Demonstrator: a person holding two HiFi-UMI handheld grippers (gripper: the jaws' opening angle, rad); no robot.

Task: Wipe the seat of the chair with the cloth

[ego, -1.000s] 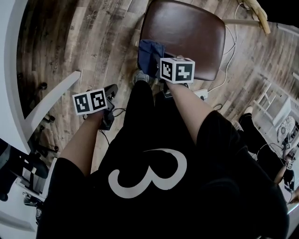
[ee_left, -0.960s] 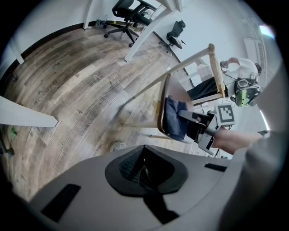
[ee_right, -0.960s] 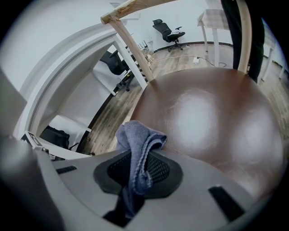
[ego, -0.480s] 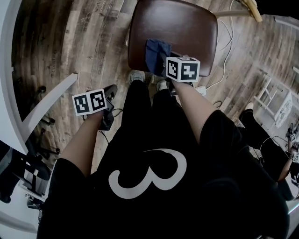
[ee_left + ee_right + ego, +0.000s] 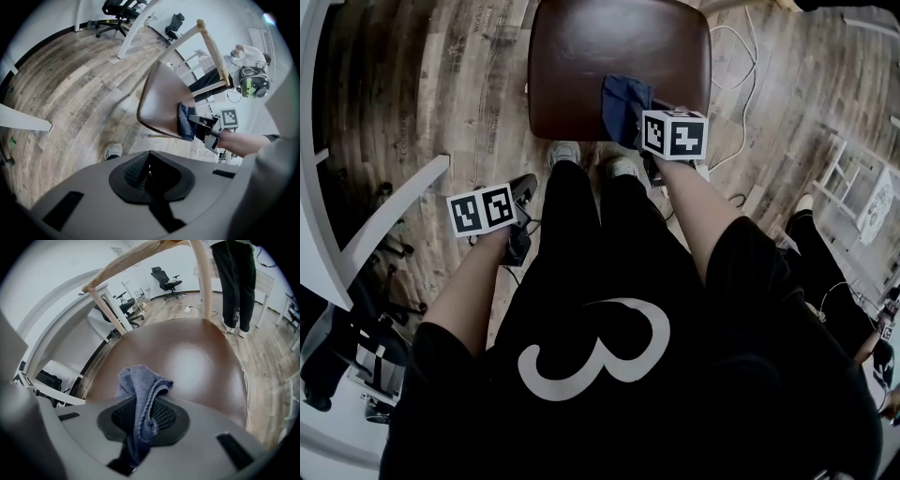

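A plank floor [image 5: 441, 84] lies under everything. Two pale shoes [image 5: 565, 153] stand on it side by side. A white cable [image 5: 733, 56] loops over the boards at the right. Farther off stand a black office chair [image 5: 166, 277] and a person [image 5: 234, 277] in black trousers.

We note: left forearm [image 5: 467, 279] bent, left gripper [image 5: 149, 172] low at our side, jaws together on nothing. Right arm [image 5: 686, 214] reaches forward; right gripper [image 5: 140, 430] jaws clamp the cloth [image 5: 142, 383].

One chair [image 5: 609, 56], one cloth [image 5: 625, 101], two tools — left tool [image 5: 149, 174], right tool [image 5: 140, 427]
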